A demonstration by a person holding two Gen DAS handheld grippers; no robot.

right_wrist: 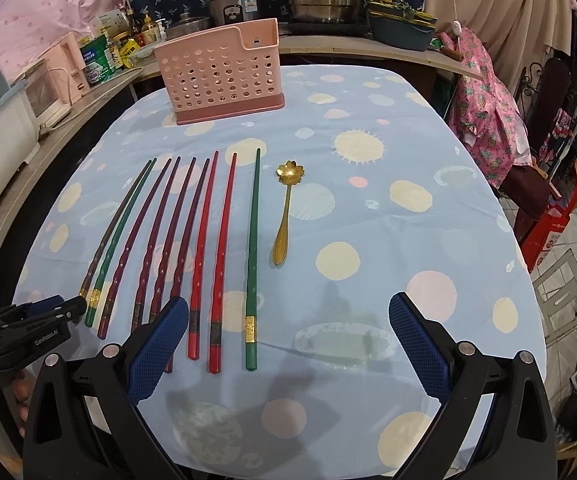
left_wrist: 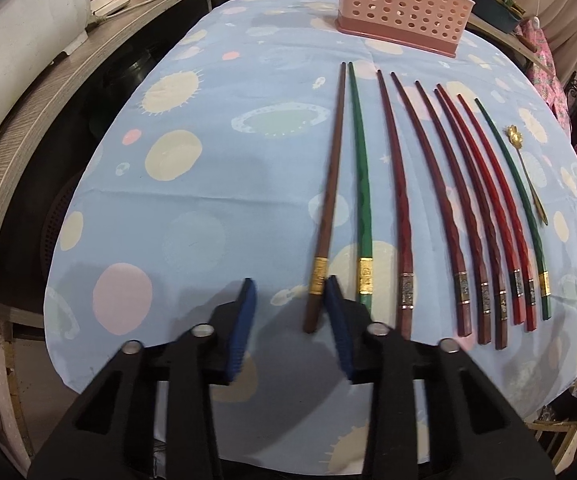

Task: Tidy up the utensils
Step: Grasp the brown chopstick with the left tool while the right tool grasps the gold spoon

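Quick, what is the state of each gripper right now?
Left gripper: open, brown gold-banded wooden chopstick between its pads, not clamped.
Right gripper: open, holding nothing.

Left half of the tabletop [left_wrist: 192,216] is bare cloth, I can pass there. Right of the gold spoon [right_wrist: 283,216] is also open. The chopstick row [right_wrist: 176,248] lies tight, with almost no gaps for fingers. The pink utensil holder [right_wrist: 224,72] blocks the far edge, clutter behind it.

Both wrist cameras look steeply down, close, sharing the chopsticks [left_wrist: 404,200].
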